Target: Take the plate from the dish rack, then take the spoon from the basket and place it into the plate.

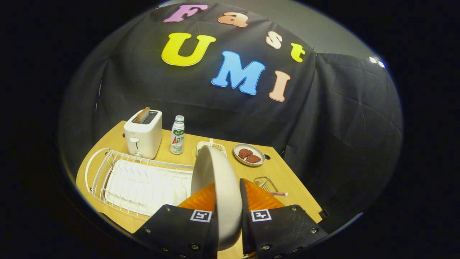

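Gripping the plate (219, 194) on edge, the gripper (230, 201) has both fingers clamped on it.
At ten o'clock the dish rack (136, 180) sits emptied; at two o'clock the basket (265, 183) holds the spoon (278, 194), awaiting pickup.

Plate (219, 187): lower rim cut off, sides covered by the gripper (228, 196) jaws clamping it. Small dish (212, 145): partly hidden behind plate. Basket (266, 184): contents too small to tell.
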The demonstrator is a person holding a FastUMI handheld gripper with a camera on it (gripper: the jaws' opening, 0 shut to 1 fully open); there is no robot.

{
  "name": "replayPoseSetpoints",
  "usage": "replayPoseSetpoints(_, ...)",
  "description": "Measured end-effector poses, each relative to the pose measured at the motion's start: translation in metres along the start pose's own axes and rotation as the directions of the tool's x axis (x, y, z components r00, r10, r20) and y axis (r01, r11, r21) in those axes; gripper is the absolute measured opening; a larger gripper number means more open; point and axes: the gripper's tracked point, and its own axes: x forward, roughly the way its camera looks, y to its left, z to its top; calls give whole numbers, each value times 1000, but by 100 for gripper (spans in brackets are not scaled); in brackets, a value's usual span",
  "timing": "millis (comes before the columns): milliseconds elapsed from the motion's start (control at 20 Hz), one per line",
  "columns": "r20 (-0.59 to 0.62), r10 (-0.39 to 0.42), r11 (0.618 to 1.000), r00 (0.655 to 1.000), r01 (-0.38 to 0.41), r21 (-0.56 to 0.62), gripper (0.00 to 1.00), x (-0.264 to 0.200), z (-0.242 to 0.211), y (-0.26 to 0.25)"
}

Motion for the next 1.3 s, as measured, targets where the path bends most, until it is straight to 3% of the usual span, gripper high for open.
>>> replayPoseSetpoints(450,-26,29,997,999,-27,70,25,-41,-58,-32)
replayPoseSetpoints(850,-120,93,978,988,-69,195,25,-48,-125,-45)
replayPoseSetpoints(1100,-178,181,935,967,-113,337,25,-42,-167,-33)
replayPoseSetpoints(1300,-219,278,868,935,-147,474,26,-37,-196,-9)
